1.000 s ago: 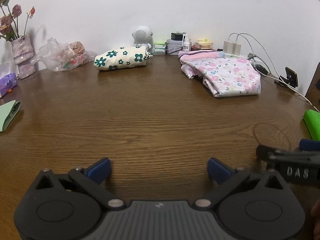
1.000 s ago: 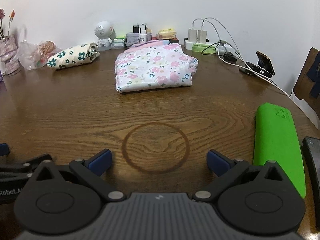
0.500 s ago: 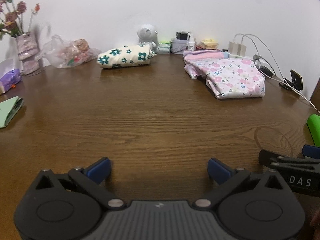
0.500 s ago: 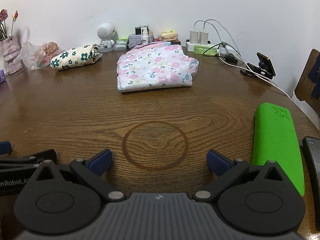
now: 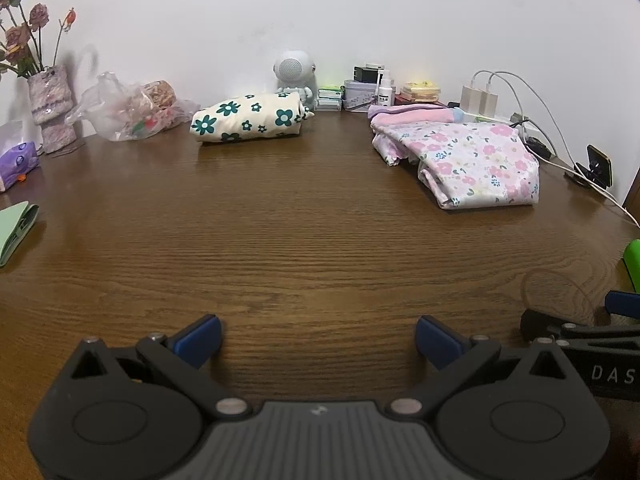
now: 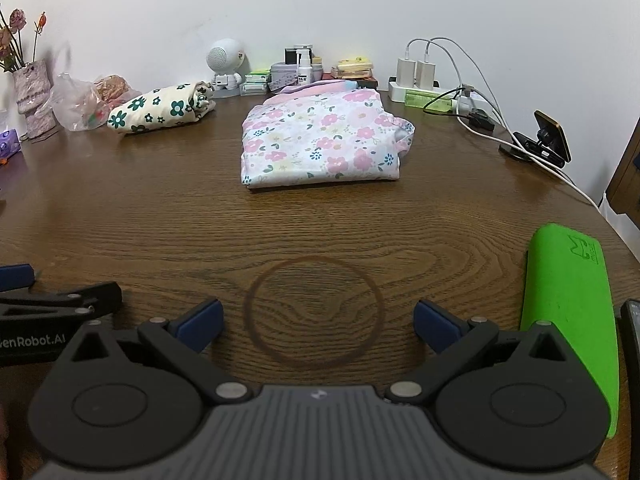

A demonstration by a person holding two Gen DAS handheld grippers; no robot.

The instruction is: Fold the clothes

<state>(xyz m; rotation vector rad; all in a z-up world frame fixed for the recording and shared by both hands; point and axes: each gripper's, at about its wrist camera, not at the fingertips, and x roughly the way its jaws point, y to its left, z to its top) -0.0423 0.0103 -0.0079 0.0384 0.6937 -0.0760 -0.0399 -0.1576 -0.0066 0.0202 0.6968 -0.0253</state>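
Observation:
A folded pink floral garment (image 6: 320,140) lies flat on the brown wooden table (image 6: 160,216), far from both grippers; in the left wrist view this pink garment (image 5: 468,160) sits at the back right. A cream garment with dark green flowers (image 5: 248,122) is bundled at the back centre-left; the right wrist view has this cream bundle (image 6: 160,114) further left. My left gripper (image 5: 318,340) is open over bare wood with nothing between its blue pads. My right gripper (image 6: 318,326) is open too, above a dark ring stain (image 6: 314,312).
A green case (image 6: 568,320) lies at the right table edge beside a dark phone (image 6: 632,328). Along the back wall stand a vase (image 5: 50,108), a plastic bag (image 5: 128,110), a white robot speaker (image 6: 226,66), small boxes, chargers (image 6: 416,74) with cables, and a phone stand (image 6: 540,140).
Both cameras have tipped slightly, so the garments sit a little lower in view. Both grippers stay open and the garments have not moved.

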